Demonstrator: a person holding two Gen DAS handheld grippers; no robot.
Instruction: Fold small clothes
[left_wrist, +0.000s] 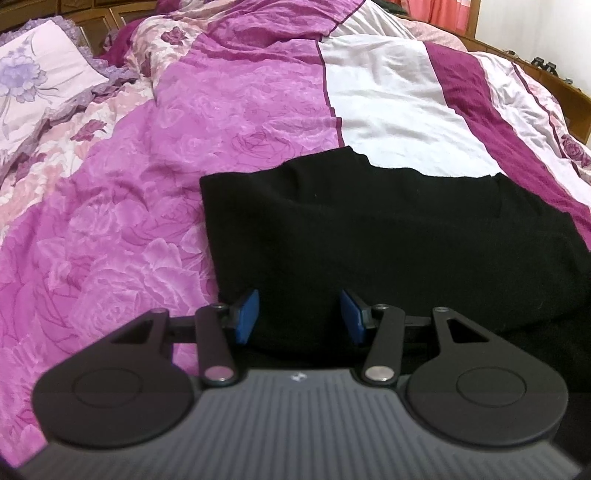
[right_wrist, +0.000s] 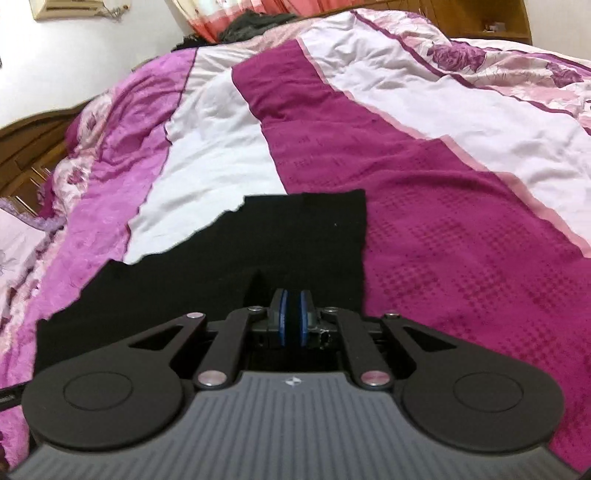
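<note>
Step now: a black cloth (left_wrist: 388, 240) lies on the bed cover (left_wrist: 147, 166), partly flat. I think a fold is being made, and one side is being carried.
Where the cloth is: near the front edge of the bed, across the pink, white and dark red stripes.
Left gripper (left_wrist: 299, 314): its blue pads stand spread apart over the near edge of the cloth, pinching nothing.
Right gripper (right_wrist: 291, 317): its pads are pressed together, with a thin bit of black cloth (right_wrist: 258, 243) between them, so it seems to hold the cloth.
Next move: I think the right one must lay its piece down straight, with the edges matching.
Other things: a flowery pillow (left_wrist: 33, 77) sits at the far left corner. A dark heap (right_wrist: 247, 22) lies at the far end of the bed.
In the way: nothing on the cloth; the bumpy cover could make wrinkles.
</note>
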